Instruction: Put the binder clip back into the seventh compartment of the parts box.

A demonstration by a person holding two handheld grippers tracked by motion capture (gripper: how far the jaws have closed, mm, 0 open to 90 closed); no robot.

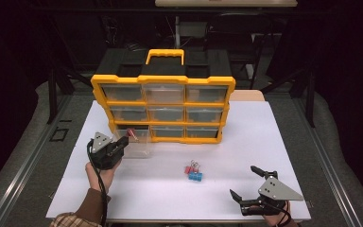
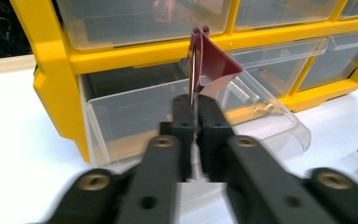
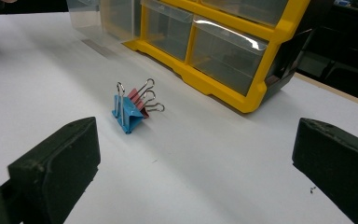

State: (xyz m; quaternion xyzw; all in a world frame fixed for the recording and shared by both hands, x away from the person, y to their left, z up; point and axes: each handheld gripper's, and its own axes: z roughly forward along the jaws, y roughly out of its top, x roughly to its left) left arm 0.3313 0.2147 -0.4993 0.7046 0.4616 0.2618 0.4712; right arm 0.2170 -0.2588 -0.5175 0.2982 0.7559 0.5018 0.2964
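Dark red binder clip [image 2: 212, 60] pinched by its wire handle between the nearly closed jaws of the left gripper [image 2: 195, 105], held above the pulled-out clear drawer [image 2: 135, 116] at the bottom left of the yellow organizer [image 1: 163, 101]. Drawer contents too blurred to tell; other drawers pushed in. Blue binder clip [image 3: 127, 112] and red binder clip [image 3: 137, 99] touching on the white table [image 1: 246, 137]. Right gripper [image 1: 250, 187] spread wide, holding nothing.
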